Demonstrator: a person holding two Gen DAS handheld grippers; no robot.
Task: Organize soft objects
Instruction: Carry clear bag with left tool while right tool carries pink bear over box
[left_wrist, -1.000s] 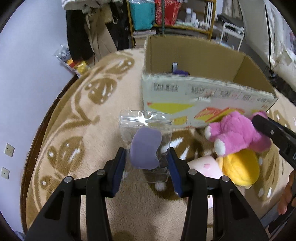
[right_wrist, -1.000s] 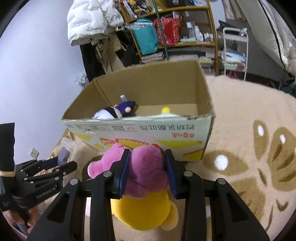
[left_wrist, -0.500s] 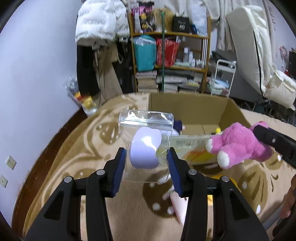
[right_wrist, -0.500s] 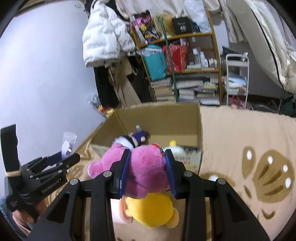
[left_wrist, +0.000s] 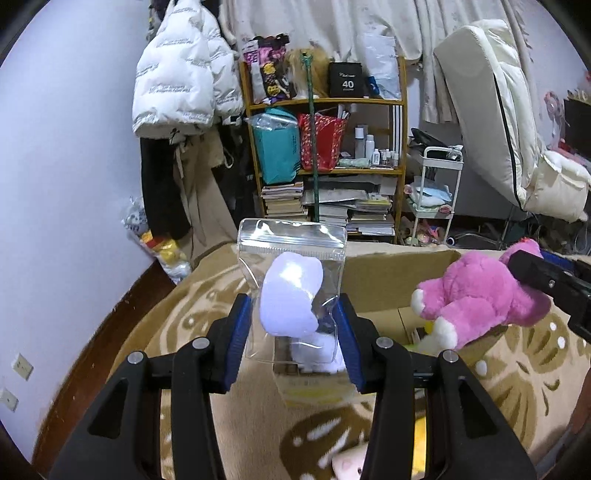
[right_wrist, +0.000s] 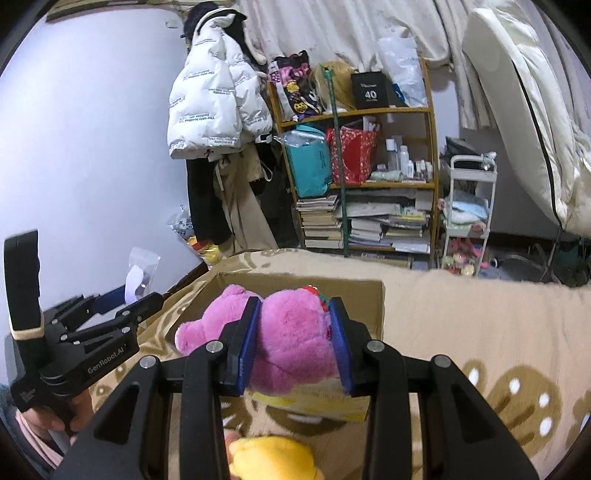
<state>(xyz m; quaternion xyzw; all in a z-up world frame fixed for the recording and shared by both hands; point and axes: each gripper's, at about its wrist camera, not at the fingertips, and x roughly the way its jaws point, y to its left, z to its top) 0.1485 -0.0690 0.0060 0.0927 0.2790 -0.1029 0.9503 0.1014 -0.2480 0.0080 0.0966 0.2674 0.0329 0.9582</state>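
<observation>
My left gripper (left_wrist: 293, 334) is shut on a clear zip bag (left_wrist: 291, 266) with a pale lilac soft pad inside, held in the air before the open cardboard box (left_wrist: 384, 280). My right gripper (right_wrist: 293, 349) is shut on a pink plush bear (right_wrist: 291, 332), held above the box's near wall (right_wrist: 321, 402). The bear also shows at the right of the left wrist view (left_wrist: 476, 295). The left gripper with its bag shows at the left of the right wrist view (right_wrist: 136, 295).
A yellow plush (right_wrist: 273, 458) and a pale pink plush (left_wrist: 351, 461) lie on the beige patterned rug (right_wrist: 480, 325) in front of the box. A cluttered bookshelf (left_wrist: 325, 166), hanging coats (left_wrist: 177, 147) and a white cart (left_wrist: 436, 192) stand behind.
Both grippers have risen with their loads. The box and the plush toys on the rug have sunk lower in both views, and more of the room behind shows.
</observation>
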